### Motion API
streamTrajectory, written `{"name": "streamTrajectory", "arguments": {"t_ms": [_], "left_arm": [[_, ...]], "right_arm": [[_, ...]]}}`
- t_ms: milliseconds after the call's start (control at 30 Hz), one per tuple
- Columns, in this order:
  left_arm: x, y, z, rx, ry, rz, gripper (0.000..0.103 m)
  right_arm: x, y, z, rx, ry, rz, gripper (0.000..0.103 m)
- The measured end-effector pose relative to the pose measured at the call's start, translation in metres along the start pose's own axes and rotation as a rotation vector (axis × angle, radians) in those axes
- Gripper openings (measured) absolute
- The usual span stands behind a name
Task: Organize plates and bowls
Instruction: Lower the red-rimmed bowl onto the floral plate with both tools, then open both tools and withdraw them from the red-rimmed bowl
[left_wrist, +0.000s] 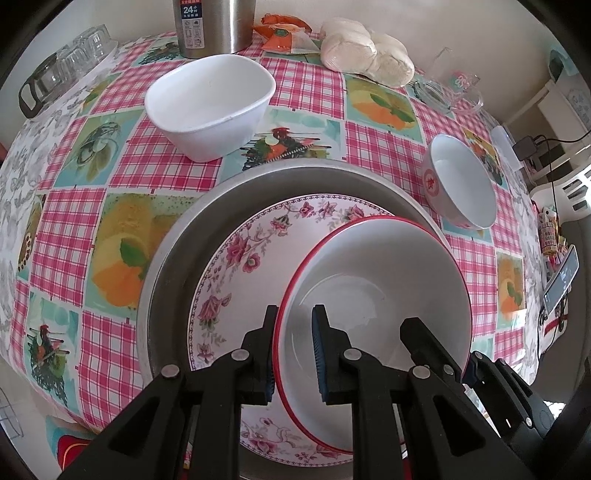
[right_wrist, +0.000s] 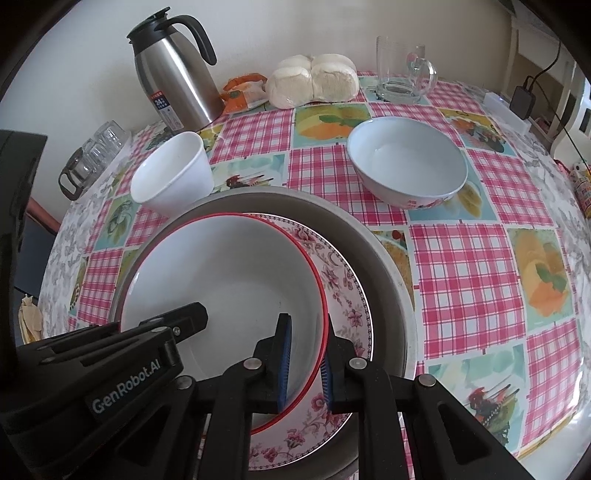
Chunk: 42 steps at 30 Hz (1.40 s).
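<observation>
A red-rimmed white bowl (left_wrist: 380, 295) (right_wrist: 229, 280) rests over a floral plate (left_wrist: 236, 266) (right_wrist: 343, 291), which lies in a grey metal pan (left_wrist: 177, 251) (right_wrist: 384, 266). My left gripper (left_wrist: 293, 321) is shut on the bowl's left rim, one pad inside and one outside. My right gripper (right_wrist: 308, 328) is shut on the opposite rim in the same way, and it also shows in the left wrist view at the bowl's right edge. A square white bowl (left_wrist: 210, 103) (right_wrist: 173, 177) and a pale blue-rimmed bowl (left_wrist: 461, 181) (right_wrist: 406, 166) stand apart on the checked tablecloth.
At the back stand a steel thermos jug (right_wrist: 173, 74), an orange packet (right_wrist: 240, 92), a bag of white buns (right_wrist: 314, 81) and a glass mug (right_wrist: 402, 70). Upturned glasses in a holder (right_wrist: 96, 155) sit at the left edge. Cables and a charger (right_wrist: 522, 99) lie far right.
</observation>
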<state>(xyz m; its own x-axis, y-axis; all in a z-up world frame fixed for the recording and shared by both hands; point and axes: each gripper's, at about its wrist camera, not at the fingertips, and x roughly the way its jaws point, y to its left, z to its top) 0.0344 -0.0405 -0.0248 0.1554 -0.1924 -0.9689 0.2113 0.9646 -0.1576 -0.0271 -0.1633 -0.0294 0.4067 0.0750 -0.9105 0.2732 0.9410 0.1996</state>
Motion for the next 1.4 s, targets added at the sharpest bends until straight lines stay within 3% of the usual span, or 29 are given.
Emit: {"name": "streamTrajectory", "arguments": {"t_ms": [167,633,733,867,900,967,1033,1100,1167,1400], "left_arm": [[-0.005,-0.001,-0.001,0.008,-0.019,0.005,0.019],[-0.041,-0.002,0.002,0.004,-0.181,-0.011,0.02],[-0.05,0.002,0.003,-0.018,-0.223,-0.014,0.03],[-0.056,0.009,0.006,-0.066,-0.257,-0.014,0.054],[-0.057,0.012,0.006,-0.077,-0.263,-0.006,0.06],[-0.058,0.016,0.007,-0.091,-0.273,0.01,0.061],[-0.058,0.019,0.008,-0.103,-0.277,0.017,0.063],[-0.057,0.022,0.008,-0.11,-0.281,0.029,0.074],[-0.057,0.024,0.008,-0.115,-0.286,0.045,0.078],[-0.056,0.035,0.01,-0.152,-0.302,0.104,0.083]], "right_arm": [[-0.001,-0.001,0.0,0.008,-0.003,-0.004,0.017],[-0.019,-0.005,0.003,0.025,-0.091,-0.027,0.017],[-0.028,-0.005,0.006,0.028,-0.135,-0.025,0.017],[-0.038,-0.003,0.009,0.03,-0.194,-0.026,0.018],[-0.04,-0.003,0.009,0.028,-0.209,-0.028,0.021],[-0.044,-0.002,0.01,0.024,-0.233,-0.037,0.047],[-0.044,0.0,0.01,0.021,-0.242,-0.041,0.06],[-0.042,-0.001,0.011,0.014,-0.237,-0.043,0.061],[-0.039,-0.002,0.01,0.015,-0.229,-0.046,0.067],[-0.035,-0.006,0.009,0.026,-0.23,-0.052,0.079]]}}
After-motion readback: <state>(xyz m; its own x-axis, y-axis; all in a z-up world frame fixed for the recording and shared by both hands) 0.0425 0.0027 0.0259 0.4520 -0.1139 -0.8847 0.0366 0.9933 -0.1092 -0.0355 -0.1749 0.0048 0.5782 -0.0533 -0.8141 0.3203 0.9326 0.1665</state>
